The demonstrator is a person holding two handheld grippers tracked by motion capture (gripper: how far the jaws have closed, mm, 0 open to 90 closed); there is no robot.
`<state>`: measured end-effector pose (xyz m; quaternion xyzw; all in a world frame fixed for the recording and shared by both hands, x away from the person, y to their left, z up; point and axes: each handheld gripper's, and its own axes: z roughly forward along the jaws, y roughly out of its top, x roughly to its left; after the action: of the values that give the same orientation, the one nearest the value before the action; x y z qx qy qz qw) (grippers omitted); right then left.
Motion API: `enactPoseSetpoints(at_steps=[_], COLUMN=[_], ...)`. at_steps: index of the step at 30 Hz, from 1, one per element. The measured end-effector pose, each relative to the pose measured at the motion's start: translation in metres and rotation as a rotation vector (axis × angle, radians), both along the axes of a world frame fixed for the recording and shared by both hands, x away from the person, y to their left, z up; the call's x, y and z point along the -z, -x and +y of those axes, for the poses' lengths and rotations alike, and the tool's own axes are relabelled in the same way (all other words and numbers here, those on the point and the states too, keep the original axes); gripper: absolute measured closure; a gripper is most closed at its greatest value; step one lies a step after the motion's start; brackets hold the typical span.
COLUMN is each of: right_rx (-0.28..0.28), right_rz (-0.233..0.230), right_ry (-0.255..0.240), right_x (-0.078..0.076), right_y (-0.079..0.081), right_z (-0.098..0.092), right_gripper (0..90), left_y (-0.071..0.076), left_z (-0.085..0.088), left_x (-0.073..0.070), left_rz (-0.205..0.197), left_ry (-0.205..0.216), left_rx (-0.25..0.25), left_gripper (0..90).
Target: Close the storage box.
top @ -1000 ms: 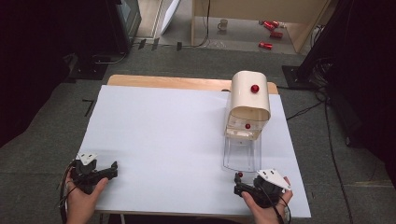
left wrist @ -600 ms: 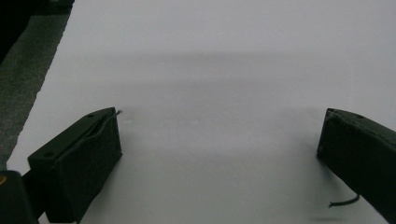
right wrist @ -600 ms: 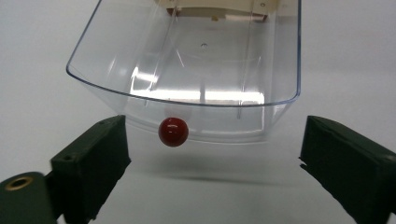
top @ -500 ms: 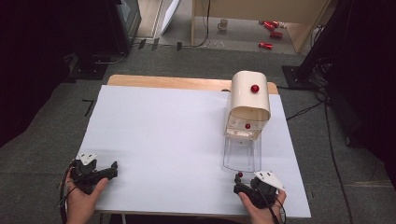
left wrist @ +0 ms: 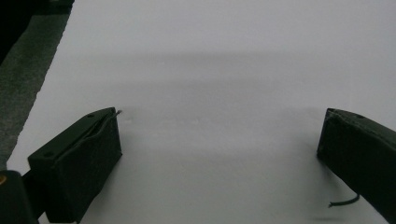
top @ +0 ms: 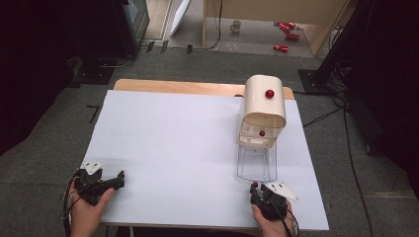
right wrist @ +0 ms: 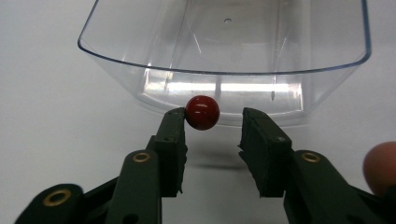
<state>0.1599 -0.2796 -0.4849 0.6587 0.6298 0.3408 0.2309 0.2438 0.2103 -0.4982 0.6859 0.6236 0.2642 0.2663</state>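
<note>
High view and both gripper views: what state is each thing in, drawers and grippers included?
Clear bottom drawer: pulled out, empty.
Middle drawer: slightly out.
Top drawer: closed.
Red knob: between the right gripper's jaws, touching one, not clamped.
Right gripper: open.
Left gripper: wide open, empty.

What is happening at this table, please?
A person holds a two-jaw gripper in each hand over a table covered in white paper. The right gripper is open around the small red knob of a clear plastic drawer, pulled out of a cream-coloured cabinet. One of its fingers touches the knob. The left gripper rests open at the near left corner.
</note>
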Motion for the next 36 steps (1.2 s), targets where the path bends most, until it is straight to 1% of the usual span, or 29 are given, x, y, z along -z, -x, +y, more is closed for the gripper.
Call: enactPoseSetpoints(at_steps=[5,9,16,20,24,29,32,36], right_rx=[-0.003,0.002,0.003,0.006,0.008,0.004,0.0,-0.003], right_rz=[-0.008,-0.016,-0.017,-0.024,-0.038,-0.054,-0.054,-0.049], right_ry=[-0.007,-0.002,-0.005,-0.006,-0.032,-0.021,-0.01,0.004], right_x=[0.001,0.001,0.0,-0.004,-0.01,-0.018,-0.021,-0.024], right_y=[-0.001,-0.001,-0.001,-0.001,-0.002,-0.011,-0.017,-0.029], right_z=[0.0,0.001,0.0,0.0,-0.002,0.0,0.001,-0.001], right_gripper=[70.3,74.2,74.9,75.0,75.0,75.0,75.0,75.0], left_y=[0.0,0.0,0.0,0.0,0.0,0.0,0.0,0.0], left_z=[0.0,0.0,0.0,0.0,0.0,0.0,0.0,0.0], left_x=[0.0,0.0,0.0,0.0,0.0,0.0,0.0,0.0], left_rz=[0.001,0.001,0.001,0.001,0.001,0.0,0.0,0.0], left_ry=[0.0,0.0,0.0,0.0,0.0,0.0,0.001,0.001], left_rx=[0.0,0.0,0.0,0.0,0.0,0.0,0.0,0.0], left_gripper=[0.0,0.0,0.0,0.0,0.0,0.0,0.0,0.0])
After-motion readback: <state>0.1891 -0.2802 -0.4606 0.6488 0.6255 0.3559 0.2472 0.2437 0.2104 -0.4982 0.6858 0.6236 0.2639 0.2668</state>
